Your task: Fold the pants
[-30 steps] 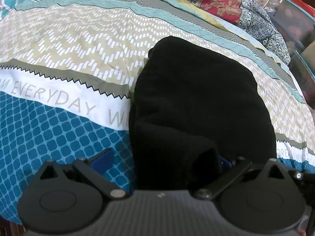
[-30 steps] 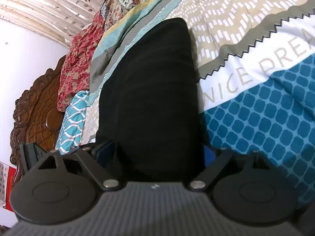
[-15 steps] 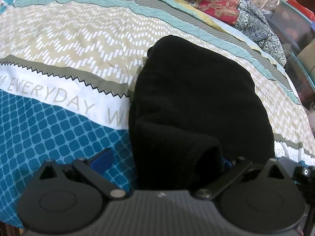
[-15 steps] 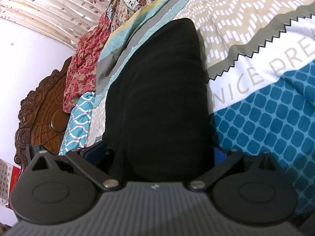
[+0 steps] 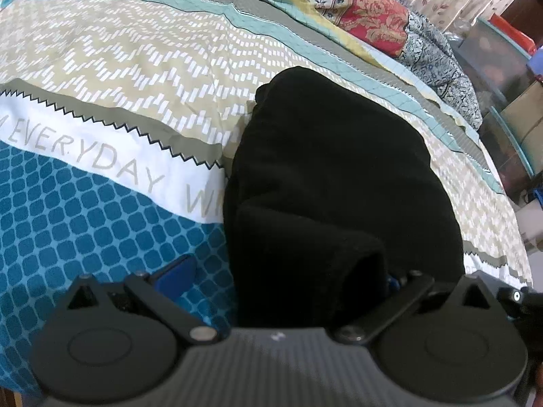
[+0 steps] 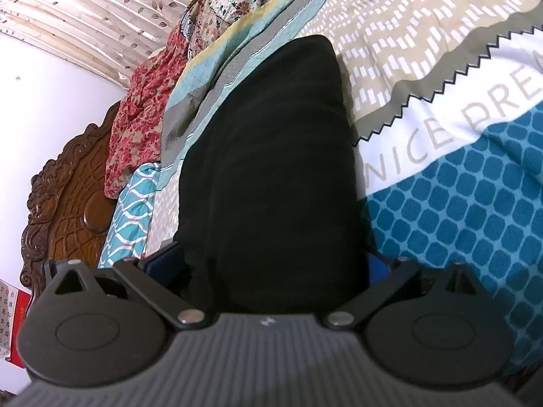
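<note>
A wide bed fills the room, spread with a patterned bedcover (image 5: 142, 78) banded in beige zigzags, grey, white with lettering and blue honeycomb (the words "EVERYDAY" and "NICE" read clearly on the white band). At the far edge lies a heap of floral bedding (image 5: 370, 10) in reds and creams. A dark carved wooden headboard (image 6: 71, 190) stands against a plain white wall (image 6: 40, 101). Pale curtains (image 6: 88, 6) printed with small leaves hang behind, daylight glowing through them. Beside the bed sits what may be a clear storage bin (image 5: 499, 57), too blurred to be sure.
</note>
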Demonstrator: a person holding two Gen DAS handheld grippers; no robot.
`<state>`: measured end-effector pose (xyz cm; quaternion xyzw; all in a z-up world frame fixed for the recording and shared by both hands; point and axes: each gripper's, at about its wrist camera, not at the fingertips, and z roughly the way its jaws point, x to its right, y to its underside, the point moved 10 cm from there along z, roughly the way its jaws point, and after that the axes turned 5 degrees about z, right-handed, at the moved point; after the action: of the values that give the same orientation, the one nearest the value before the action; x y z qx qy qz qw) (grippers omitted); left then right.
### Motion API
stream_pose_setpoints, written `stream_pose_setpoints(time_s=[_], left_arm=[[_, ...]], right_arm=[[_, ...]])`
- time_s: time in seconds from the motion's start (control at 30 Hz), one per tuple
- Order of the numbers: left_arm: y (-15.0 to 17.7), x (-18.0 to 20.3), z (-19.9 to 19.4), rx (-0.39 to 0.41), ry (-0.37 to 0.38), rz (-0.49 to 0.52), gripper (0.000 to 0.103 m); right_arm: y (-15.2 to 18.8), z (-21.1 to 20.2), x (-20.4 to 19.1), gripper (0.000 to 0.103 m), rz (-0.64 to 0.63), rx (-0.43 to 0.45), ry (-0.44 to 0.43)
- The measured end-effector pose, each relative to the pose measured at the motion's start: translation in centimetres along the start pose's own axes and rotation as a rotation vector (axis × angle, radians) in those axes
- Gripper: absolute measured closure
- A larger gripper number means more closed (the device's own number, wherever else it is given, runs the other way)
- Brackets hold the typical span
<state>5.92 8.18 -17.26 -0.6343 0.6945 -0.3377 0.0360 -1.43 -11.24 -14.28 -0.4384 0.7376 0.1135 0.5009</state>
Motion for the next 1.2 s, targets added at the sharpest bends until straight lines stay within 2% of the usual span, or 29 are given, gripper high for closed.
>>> stream_pose_setpoints(time_s=[0.27, 0.43, 0.57, 0.67, 0.77, 0.9, 0.93, 0.97, 1.03, 1.07, 1.13, 1.2], left_arm=[[0.1, -0.4, -0.7, 0.017, 0.066, -0.006, 0.000], [-0.5, -1.2, -1.5, -0.016, 0.155, -0.051, 0.000], [-1.8, -2.7, -2.4, 0.017, 0.139, -0.060, 0.000], [-2.1, -2.6, -2.2, 0.009, 0.172, -0.083, 0.000], [-1.5, -1.4, -0.5, -0.040, 0.237, -0.113, 0.000], [-1.3, 0.5, 0.8, -0.017, 0.264, -0.111, 0.001], [-1.3, 1.3, 0.9, -0.019, 0.296, -0.118, 0.007], [-1.3, 2.1, 1.0, -0.022, 0.309, -0.106, 0.022], [-1.5, 2.7, 0.9, -0.016, 0.234, -0.032, 0.043], [-1.8, 2.9, 0.4, -0.009, 0.241, -0.025, 0.051], [-3.2, 3.1, -0.8, 0.014, 0.289, -0.061, 0.057], [-5.4, 3.4, -2.2, 0.067, 0.319, -0.064, 0.057]], right_arm=[[-0.6, -0.6, 0.4, 0.000, 0.044, 0.031, -0.003], [-1.4, -1.8, 0.7, 0.001, 0.026, 0.089, 0.060], [-1.7, -2.0, 1.3, 0.009, 0.025, 0.111, 0.096], [-1.7, -1.7, 1.4, 0.016, 0.015, 0.104, 0.109], [-1.8, -0.8, 1.1, 0.023, -0.008, 0.076, 0.106], [-1.5, 1.5, 0.1, 0.032, -0.017, -0.015, 0.070], [-1.3, 2.4, -0.2, 0.045, -0.028, -0.051, 0.070], [-1.3, 2.9, -0.5, 0.051, -0.039, -0.066, 0.077], [-1.5, 3.0, -2.0, 0.062, -0.123, -0.069, 0.096], [-1.6, 2.8, -3.0, 0.063, -0.194, -0.065, 0.109], [-2.0, 2.2, -5.5, 0.066, -0.318, -0.033, 0.098], [-3.3, 1.7, -7.6, 0.067, -0.367, 0.010, 0.054]])
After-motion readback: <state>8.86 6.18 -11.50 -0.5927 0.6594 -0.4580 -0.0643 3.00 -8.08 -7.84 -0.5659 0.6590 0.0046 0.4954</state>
